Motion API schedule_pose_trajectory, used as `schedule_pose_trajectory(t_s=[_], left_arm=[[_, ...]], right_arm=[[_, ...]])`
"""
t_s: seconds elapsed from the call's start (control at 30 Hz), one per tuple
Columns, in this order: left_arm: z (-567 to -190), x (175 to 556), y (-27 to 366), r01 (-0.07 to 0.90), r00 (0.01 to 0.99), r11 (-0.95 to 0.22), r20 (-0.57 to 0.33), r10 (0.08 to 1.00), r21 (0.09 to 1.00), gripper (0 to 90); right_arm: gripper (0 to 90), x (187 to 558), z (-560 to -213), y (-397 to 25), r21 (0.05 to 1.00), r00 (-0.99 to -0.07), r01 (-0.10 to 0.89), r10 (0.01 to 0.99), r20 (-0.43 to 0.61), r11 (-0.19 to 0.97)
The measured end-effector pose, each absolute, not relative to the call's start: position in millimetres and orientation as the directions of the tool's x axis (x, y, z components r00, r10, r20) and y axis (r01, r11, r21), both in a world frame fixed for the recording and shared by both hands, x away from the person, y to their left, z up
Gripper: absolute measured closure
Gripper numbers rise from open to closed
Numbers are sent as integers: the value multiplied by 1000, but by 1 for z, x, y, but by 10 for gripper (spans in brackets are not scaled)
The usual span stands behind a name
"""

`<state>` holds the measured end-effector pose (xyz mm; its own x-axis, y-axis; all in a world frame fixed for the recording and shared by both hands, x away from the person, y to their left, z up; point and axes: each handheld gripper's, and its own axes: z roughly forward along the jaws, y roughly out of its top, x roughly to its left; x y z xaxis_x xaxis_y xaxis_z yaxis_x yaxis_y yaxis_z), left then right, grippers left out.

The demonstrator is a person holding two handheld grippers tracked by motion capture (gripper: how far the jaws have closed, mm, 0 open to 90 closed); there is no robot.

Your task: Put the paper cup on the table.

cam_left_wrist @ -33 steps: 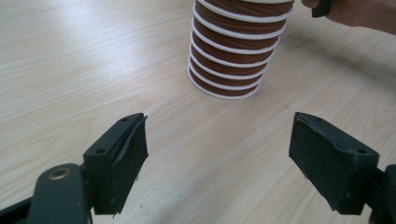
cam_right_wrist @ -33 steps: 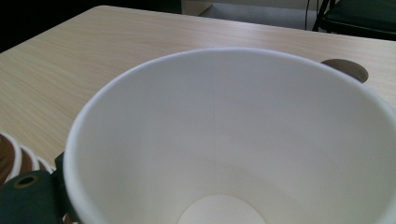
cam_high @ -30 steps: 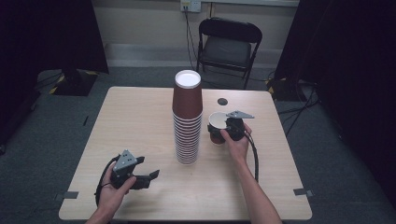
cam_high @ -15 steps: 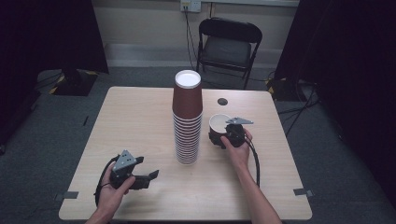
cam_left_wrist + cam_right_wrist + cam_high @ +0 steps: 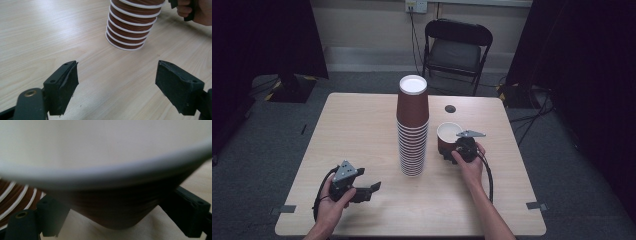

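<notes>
Though tilted, cup (image 5: pixel 447 137) between right gripper (image 5: pixel 452 150) jaws.

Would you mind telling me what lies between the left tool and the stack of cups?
Bare wooden tabletop: in the left gripper view, nothing lies between the open left tool and the stack of cups.

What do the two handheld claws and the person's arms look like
Both are black. The left claw has two blocky black jaws with small screw holes and a brass-coloured rivet near one base, a grey three-cornered plate on top and a black cable looping behind it. The right claw has the same grey plate and a black cable trailing along the table. The forearms are bare, with no sleeves visible.
</notes>
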<state>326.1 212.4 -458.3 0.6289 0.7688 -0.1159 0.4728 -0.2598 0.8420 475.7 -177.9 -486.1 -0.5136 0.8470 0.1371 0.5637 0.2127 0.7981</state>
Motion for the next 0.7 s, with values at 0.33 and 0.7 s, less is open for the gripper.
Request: schedule_pose_trajectory(t_s=[0.33,0.7], left_arm=[[-458,329,217,477,614,-249,-116,781,843,183],[-459,332,223,482,599,-235,-121,792,844,183]], right_arm=[[128,462,-482,-184,797,-519,566,843,145,212],[130,442,-464,-197,810,-524,555,836,163,190]])
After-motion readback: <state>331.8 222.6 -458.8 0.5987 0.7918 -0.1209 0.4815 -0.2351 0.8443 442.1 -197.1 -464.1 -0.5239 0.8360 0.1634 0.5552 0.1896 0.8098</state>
